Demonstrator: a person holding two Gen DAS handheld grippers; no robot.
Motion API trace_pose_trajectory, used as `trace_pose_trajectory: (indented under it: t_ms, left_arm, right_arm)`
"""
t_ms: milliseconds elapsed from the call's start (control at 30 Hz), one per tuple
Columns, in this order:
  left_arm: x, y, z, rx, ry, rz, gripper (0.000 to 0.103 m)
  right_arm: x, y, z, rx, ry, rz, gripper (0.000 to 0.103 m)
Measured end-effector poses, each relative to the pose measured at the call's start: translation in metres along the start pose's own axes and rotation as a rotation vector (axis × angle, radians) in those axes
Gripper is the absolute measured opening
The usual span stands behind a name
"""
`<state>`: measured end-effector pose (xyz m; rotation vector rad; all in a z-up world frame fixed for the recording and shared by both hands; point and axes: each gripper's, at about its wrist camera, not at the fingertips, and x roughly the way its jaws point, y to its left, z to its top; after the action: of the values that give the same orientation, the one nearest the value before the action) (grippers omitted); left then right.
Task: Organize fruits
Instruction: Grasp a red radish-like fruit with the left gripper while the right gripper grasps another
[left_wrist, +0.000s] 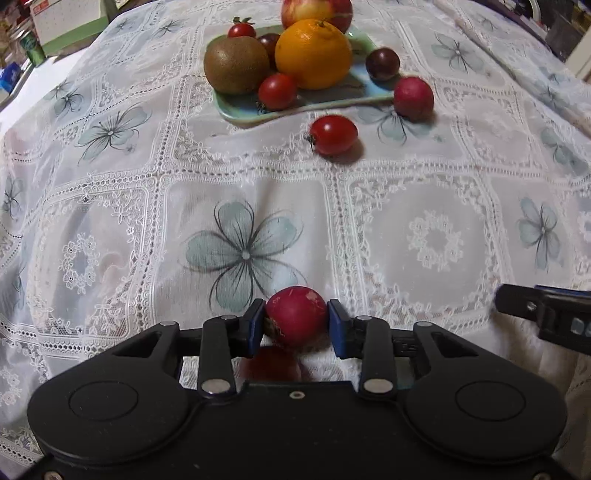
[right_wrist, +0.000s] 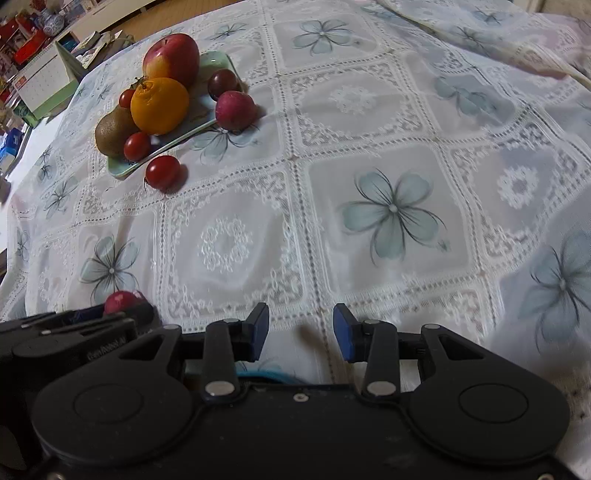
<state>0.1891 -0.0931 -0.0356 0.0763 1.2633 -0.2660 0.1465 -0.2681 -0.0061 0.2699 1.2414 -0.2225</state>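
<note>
My left gripper (left_wrist: 296, 321) is shut on a red radish (left_wrist: 295, 314), held near the table's front; it also shows in the right wrist view (right_wrist: 122, 300). A green tray (left_wrist: 236, 107) at the back holds a kiwi (left_wrist: 236, 68), an orange (left_wrist: 313, 53), an apple (left_wrist: 317, 11) and cherry tomatoes (left_wrist: 277, 90). A cherry tomato (left_wrist: 333, 133), a second radish (left_wrist: 413, 98) and a dark plum (left_wrist: 382, 63) lie beside the tray. My right gripper (right_wrist: 300, 332) is open and empty over the cloth.
A white lace tablecloth (left_wrist: 243, 254) with blue flowers covers the table. A calendar box (left_wrist: 66, 22) and clutter stand at the back left, past the table edge. The right gripper's body (left_wrist: 546, 317) sits at my left view's right edge.
</note>
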Motion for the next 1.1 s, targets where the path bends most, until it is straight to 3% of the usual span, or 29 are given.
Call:
trace_pose_trajectory:
  t_ms: [567, 767, 867, 1100]
  left_arm:
    - [-0.014, 0.030, 0.040, -0.090, -0.041, 0.041, 0.044]
    - [-0.010, 0.039, 0.041, -0.107, -0.032, 0.041, 0.044]
    - [-0.011, 0.041, 0.040, -0.108, -0.034, 0.039, 0.044]
    - [-0.020, 0.043, 0.034, -0.108, -0.035, 0.032, 0.044]
  right_arm:
    - [0.042, 0.057, 0.131, -0.063, -0.041, -0.047, 0.042]
    - [0.062, 0.079, 0.154, -0.061, -0.051, -0.065, 0.044]
    - [0.074, 0.081, 0.161, -0.035, -0.062, -0.124, 0.047]
    - [0.081, 0.074, 0.164, -0.029, -0.113, -0.125, 0.037]
